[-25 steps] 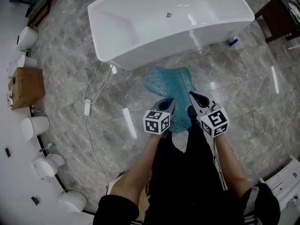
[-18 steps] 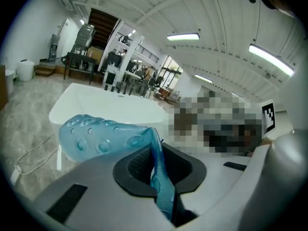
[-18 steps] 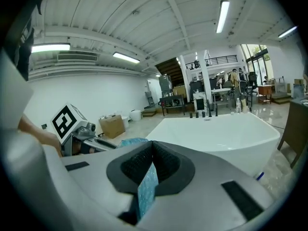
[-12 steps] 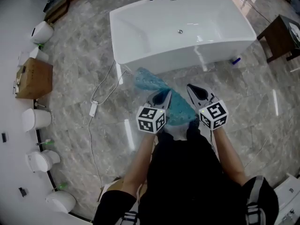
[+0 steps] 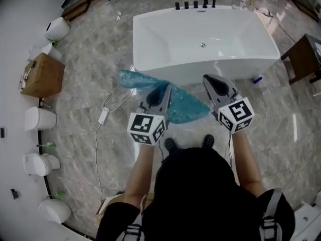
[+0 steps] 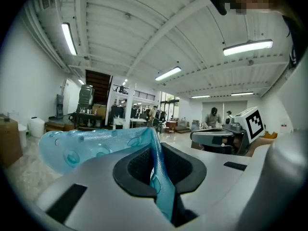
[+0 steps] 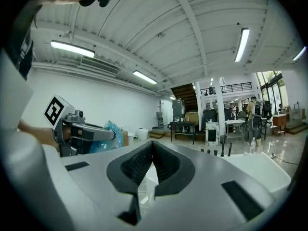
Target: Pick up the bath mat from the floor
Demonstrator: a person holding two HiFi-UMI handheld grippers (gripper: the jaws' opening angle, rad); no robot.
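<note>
The marble floor (image 5: 75, 119) takes most of the head view, and the white bathtub (image 5: 235, 69) stands on it in front of us. Along the left side a cardboard box (image 5: 42, 75) and a row of toilets (image 5: 37, 118) stand near the wall, and a thin white cable (image 5: 103, 115) lies on the floor between them and the tub.

The bath mat (image 5: 184, 108) is not on the floor. It hangs in the air between us and the tub, above our shoes, and as far as we can see no part of it touches the ground.

The left gripper (image 5: 161, 90) carries it. In the left gripper view its two jaws are closed on the mat, with a fold of it running between the dark pads. We think the grip is near one edge so that the rest can hang free and come away from the floor in one piece.

The right gripper (image 5: 214, 84) is held just beside, at about the same height. Its jaws are together at the tips and nothing is between them, so it does not share the load. We judge that it is kept near in order to take the other end if the mat sags.

The mat is clear turquoise, soft and thin, with many small round bumps over its surface. It does not stay flat. One wide flap stands out to the left of the left gripper, and the other part droops to the right, under the right gripper.
</note>
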